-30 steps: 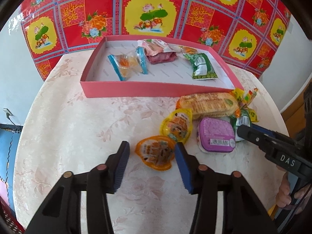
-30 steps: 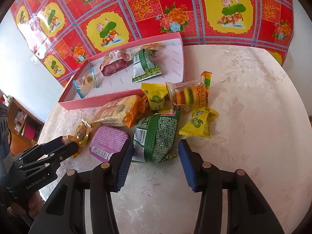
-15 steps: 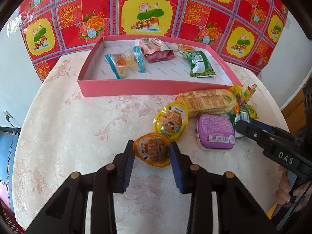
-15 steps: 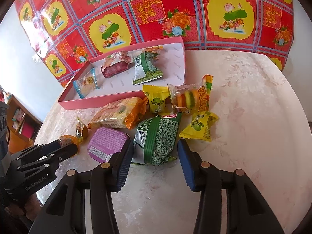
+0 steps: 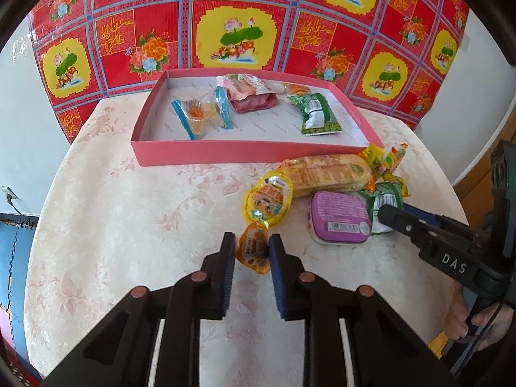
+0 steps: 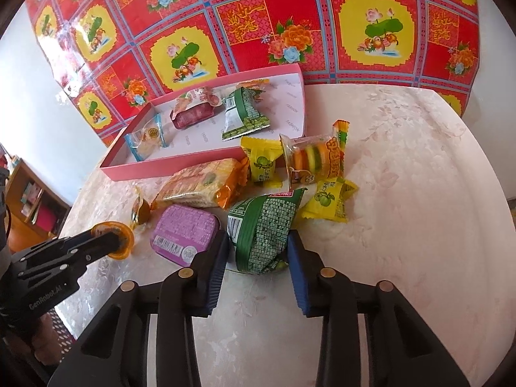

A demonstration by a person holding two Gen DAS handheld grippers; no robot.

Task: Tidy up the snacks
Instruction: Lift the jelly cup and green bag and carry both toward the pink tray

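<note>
My left gripper [image 5: 250,248] is shut on an orange jelly cup [image 5: 254,251], which stands squeezed on edge just off the tablecloth. In the right wrist view, that cup [image 6: 127,242] shows at the left gripper's [image 6: 113,242] tip. My right gripper [image 6: 258,253] is closing around a green snack packet [image 6: 261,232], and both blue pads press its sides. The pink box [image 5: 251,151] at the back of the table holds several snacks.
Loose on the round table [image 5: 113,225] lie a purple tub [image 5: 338,221], a yellow jelly cup [image 5: 267,201], a wafer pack [image 6: 200,183], two yellow candies [image 6: 262,164] and a burger gummy pack [image 6: 312,161]. A red patterned cloth [image 5: 238,35] hangs behind.
The left jaws closed onto the orange jelly cup and tipped it on edge. The right jaws narrowed onto the green packet, which now bulges between them. Neither hand has shifted much.
</note>
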